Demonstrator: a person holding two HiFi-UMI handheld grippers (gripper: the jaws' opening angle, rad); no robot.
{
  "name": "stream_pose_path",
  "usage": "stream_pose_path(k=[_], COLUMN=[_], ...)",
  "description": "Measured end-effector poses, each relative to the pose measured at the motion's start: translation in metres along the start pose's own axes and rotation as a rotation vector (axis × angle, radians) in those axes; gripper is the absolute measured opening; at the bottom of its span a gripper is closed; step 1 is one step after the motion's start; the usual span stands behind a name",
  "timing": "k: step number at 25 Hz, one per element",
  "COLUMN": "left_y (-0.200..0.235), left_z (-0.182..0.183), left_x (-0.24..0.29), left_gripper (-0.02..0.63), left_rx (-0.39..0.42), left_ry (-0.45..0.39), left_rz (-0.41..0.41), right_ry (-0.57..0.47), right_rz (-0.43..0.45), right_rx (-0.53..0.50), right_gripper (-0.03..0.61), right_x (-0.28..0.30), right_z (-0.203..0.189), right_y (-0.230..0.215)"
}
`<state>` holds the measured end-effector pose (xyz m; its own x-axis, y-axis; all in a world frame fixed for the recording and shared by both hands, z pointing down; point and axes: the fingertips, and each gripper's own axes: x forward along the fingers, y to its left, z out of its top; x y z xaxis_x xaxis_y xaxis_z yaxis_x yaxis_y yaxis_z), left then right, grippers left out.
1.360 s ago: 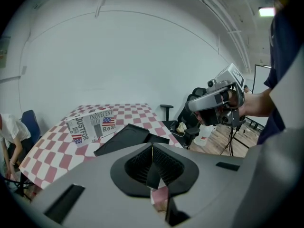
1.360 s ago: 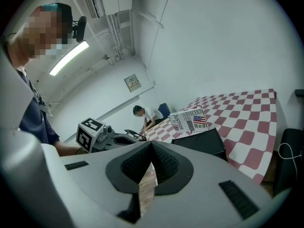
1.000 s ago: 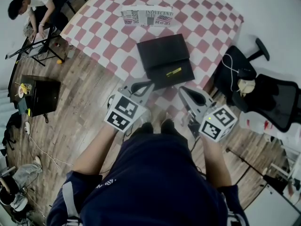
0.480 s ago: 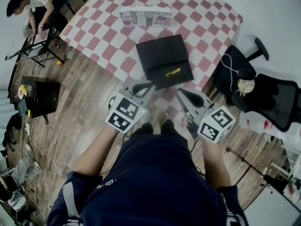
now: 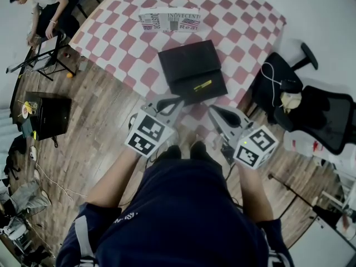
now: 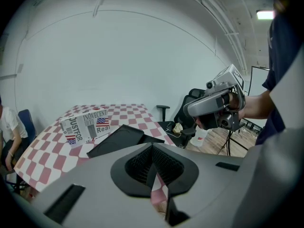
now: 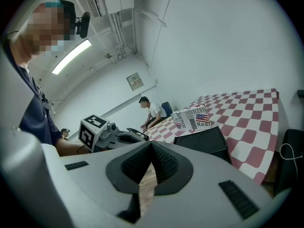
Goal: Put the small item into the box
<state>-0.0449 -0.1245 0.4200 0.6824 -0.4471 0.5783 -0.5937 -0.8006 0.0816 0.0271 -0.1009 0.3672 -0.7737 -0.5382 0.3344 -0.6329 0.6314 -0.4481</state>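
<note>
Just ahead L tongs (image 5: 168,102), R tongs (image 5: 217,112): box (image 5: 189,65).

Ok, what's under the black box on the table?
The red-and-white checked tablecloth lies under the black box. The patch directly beneath is covered, so anything there can't be seen.

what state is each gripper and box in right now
left gripper: shut, nothing between the jaws
right gripper: shut, nothing between the jaws
black box: on the checked table near its front edge, untouched; open or closed cannot be told
newspaper-print box: standing on the table behind the black box, untouched
</note>
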Motion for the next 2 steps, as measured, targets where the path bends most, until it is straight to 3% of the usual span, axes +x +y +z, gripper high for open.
stream_pose_path(k=[2], left_y=[-0.0012], left_z=[0.0012], left_x=[0.0019], left_gripper=[0.032], left_rx=[0.001], left_ry=[0.0], left_rz=[-0.001], right_ry=[0.001], right_rz=[0.0], right_rx=[0.0], right_gripper=[0.014], right_x=[-0.0014], right_z=[-0.0006], right_y=[-0.0015])
